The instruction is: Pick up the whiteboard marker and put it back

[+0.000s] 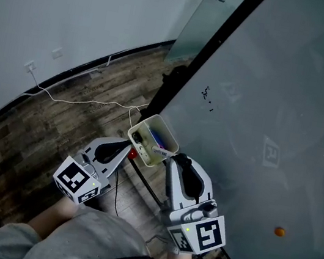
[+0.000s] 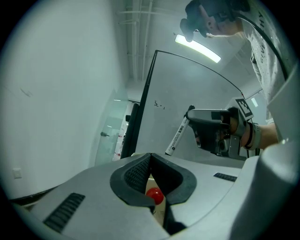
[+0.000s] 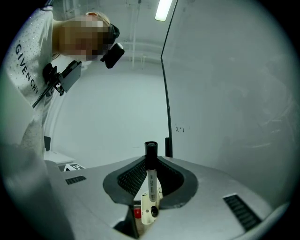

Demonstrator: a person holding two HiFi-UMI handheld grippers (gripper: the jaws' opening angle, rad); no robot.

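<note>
Two handheld grippers, both close to the lower edge of one whiteboard (image 1: 276, 115).

1. Right gripper (image 1: 172, 158): claw pinching the whiteboard marker (image 3: 151, 178) on its white barrel, black cap end upward between the pads. In the head view the marker (image 1: 161, 152) slants with its lower end over the open mouth of the holder box (image 1: 141, 123). In the left gripper view the same marker (image 2: 177, 136) hangs tilted in front of the board.
2. Left gripper (image 1: 127, 146): claw pressed together, nothing between the pads, tips just beside the box's lower left corner. A red round piece (image 2: 154, 194) shows past the jaws.
3. Holder box: cream, open-topped, sited at the black frame edge (image 1: 207, 47) of the board; a blue pen (image 1: 159, 138) lies inside. Grippers flank it left and right, so room at the box mouth is tight; space above it is open.
4. Whiteboard: large, grey-white, mostly bare; small dark marks (image 1: 208, 97) near the frame, one orange dot (image 1: 280, 231) low on the right.
5. Floor (image 1: 76, 123): dark wood planks, with a white cable (image 1: 86, 102) running towards a wall socket (image 1: 30, 65).
6. Wall (image 1: 78, 5): plain white, curving at the head view's left; a glass panel (image 1: 197, 20) behind the board's top.
7. Person: grey sleeve (image 1: 87, 237) at the bottom edge of the head view.
</note>
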